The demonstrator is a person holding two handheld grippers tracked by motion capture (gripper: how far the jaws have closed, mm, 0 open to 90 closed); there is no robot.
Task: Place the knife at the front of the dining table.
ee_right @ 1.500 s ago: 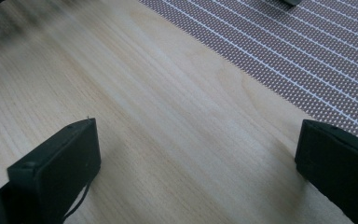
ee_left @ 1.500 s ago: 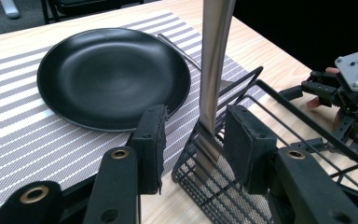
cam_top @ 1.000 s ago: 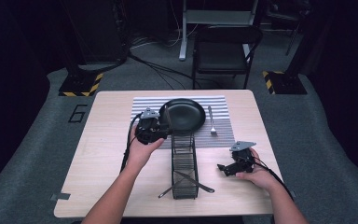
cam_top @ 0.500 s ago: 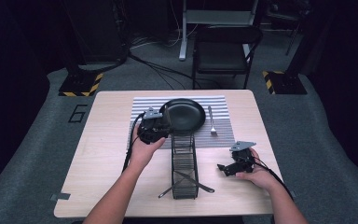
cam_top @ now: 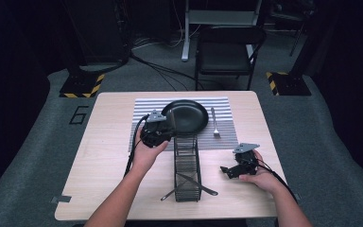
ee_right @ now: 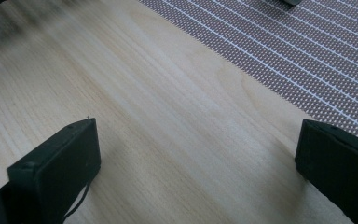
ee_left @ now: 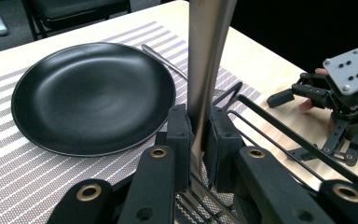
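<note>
1. Nearest the person, a black wire rack (cam_top: 187, 166) stands lengthwise on the wooden table (cam_top: 99, 189), between the two forearms. A piece of cutlery (cam_top: 196, 183) lies slantwise through its near end, with the ends sticking out on both sides; its kind cannot be told.
2. To the right of the rack, the right hand (cam_top: 260, 177) holds the right gripper (cam_top: 227, 170) low over bare wood, well apart from the rack. In the right gripper view its two black pads (ee_right: 56, 163) stand wide apart with nothing between them, above the table just short of the edge of the striped placemat (ee_right: 307, 60).
3. Farther in, the left hand (cam_top: 146, 153) holds the left gripper (ee_left: 196, 140) at the far end of the rack. In the left gripper view its pads are clamped together on a flat steel utensil (ee_left: 207, 56) that stands upright between them and runs out of the top of the view. Which kind of utensil it is cannot be told. The rack's wires show beneath and to the right.
4. Just beyond the left gripper, a black plate (cam_top: 186, 116) sits on the placemat.
5. A fork (cam_top: 214, 123) lies on the mat just right of the plate, apart from it.
6. Past the table, a dark folding chair (cam_top: 227, 52) stands on the grey floor.
</note>
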